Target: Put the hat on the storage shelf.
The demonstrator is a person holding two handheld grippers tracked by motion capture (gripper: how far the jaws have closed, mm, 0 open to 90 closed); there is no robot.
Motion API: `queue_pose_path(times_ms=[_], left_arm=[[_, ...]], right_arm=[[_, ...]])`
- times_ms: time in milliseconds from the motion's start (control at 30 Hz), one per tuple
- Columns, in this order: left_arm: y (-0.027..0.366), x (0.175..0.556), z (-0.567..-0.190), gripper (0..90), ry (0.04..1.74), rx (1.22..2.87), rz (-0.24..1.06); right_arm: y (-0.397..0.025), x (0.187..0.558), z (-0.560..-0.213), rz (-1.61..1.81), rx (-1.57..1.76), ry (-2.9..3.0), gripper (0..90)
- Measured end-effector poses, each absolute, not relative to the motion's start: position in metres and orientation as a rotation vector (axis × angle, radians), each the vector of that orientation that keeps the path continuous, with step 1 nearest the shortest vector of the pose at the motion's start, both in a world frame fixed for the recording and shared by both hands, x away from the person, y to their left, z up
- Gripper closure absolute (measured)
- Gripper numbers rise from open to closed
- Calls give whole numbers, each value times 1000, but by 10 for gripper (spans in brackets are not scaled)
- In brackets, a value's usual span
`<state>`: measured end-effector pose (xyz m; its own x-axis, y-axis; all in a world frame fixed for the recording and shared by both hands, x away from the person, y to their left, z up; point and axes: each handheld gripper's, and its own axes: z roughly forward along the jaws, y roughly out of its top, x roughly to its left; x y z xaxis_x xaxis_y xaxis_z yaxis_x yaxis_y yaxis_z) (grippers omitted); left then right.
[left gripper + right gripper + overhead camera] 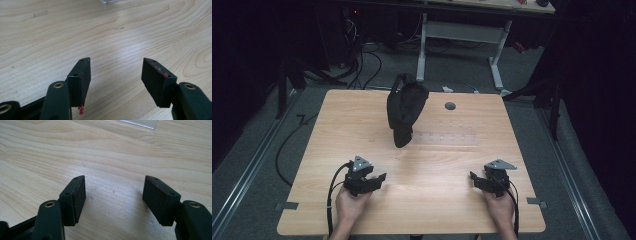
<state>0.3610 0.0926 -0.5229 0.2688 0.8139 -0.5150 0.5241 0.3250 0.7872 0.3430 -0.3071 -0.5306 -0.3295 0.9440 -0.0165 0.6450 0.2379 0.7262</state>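
A black fabric bag (pixel 404 107) lies bunched on the far middle of the wooden table (pixel 337 130), its strap looping at the back. Beside it lies a clear flat plastic sheet (pixel 446 138), whose corner also shows in the left gripper view as plastic sheet (pixel 110 1) and in the right gripper view as plastic sheet (pixel 142 123). My left gripper (pixel 379 178) rests near the front left, held by a hand, open and empty (pixel 116 70). My right gripper (pixel 473 178) sits at the front right, open over bare wood (pixel 115 188).
A small grey round cap (pixel 450 106) is set in the table right of the bag. Behind the table stand a white desk frame (pixel 462 35) and cables on the dark floor. Bare wood spans the space between the grippers and the bag.
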Motion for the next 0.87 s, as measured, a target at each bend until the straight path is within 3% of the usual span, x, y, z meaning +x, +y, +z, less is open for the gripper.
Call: queue_pose_path(times_ms=[467,867], left_arm=[[83,360,-546,358,1334,1398,436],[84,361,-546,334,1344,1397,437]], right_arm=[[-307,343,-531,872,1449,2061,354],[-307,343,-531,872,1450,2061,354]])
